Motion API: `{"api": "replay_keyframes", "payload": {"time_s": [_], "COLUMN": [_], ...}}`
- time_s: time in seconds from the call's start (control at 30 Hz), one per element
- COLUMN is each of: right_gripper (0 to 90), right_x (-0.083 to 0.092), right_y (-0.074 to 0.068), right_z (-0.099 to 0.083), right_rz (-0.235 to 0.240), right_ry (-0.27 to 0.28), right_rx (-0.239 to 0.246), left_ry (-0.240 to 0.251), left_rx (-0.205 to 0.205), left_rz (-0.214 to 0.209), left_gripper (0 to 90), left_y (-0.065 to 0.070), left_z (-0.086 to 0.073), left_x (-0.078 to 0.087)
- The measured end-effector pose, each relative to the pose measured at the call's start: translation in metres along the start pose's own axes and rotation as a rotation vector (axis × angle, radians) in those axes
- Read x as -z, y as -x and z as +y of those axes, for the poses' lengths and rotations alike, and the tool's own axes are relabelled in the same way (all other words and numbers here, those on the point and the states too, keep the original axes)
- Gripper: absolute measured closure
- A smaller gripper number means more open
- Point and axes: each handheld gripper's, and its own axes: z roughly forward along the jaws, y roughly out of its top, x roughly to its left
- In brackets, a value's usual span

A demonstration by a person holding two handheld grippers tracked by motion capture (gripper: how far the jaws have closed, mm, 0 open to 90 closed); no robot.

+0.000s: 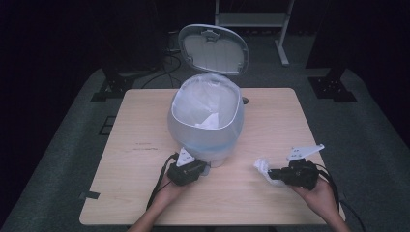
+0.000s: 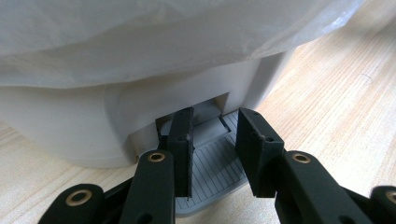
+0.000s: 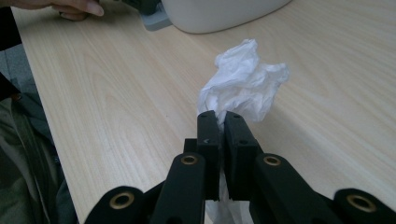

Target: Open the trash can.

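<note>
A pale grey pedal bin [image 1: 205, 121] stands mid-table with its lid [image 1: 212, 48] swung up and a white liner bag inside. My left gripper [image 1: 203, 170] is at the bin's foot. In the left gripper view its jaws [image 2: 217, 121] stand apart, tips down on the ribbed grey pedal [image 2: 212, 163], with nothing clamped between them. To the right, my right gripper [image 1: 271, 173] is shut on a crumpled white tissue [image 1: 263, 166]. The right gripper view shows the tissue [image 3: 245, 84] pinched between the pads and bulging beyond the right gripper [image 3: 219, 116], just above the tabletop.
A crumpled white piece [image 1: 209, 122] lies inside the liner. The wooden table [image 1: 140, 145] has bare surface left and right of the bin. The right gripper view shows the bin's base [image 3: 219, 14] and the other hand [image 3: 77, 8] at the top.
</note>
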Motion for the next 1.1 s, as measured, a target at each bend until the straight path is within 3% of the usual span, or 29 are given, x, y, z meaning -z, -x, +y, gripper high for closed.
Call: {"api": "replay_keyframes", "payload": {"time_s": [1.1], "right_gripper": [85.3], "right_x": [0.032], "right_y": [-0.002], "right_z": [0.035], "right_rz": [-0.021], "right_ry": [0.045], "right_rx": [0.017], "left_ry": [-0.002], "left_rx": [-0.003], "left_rz": [0.001], "left_gripper": [67.1], "left_y": [0.0], "left_z": [0.0], "left_x": [0.0]}}
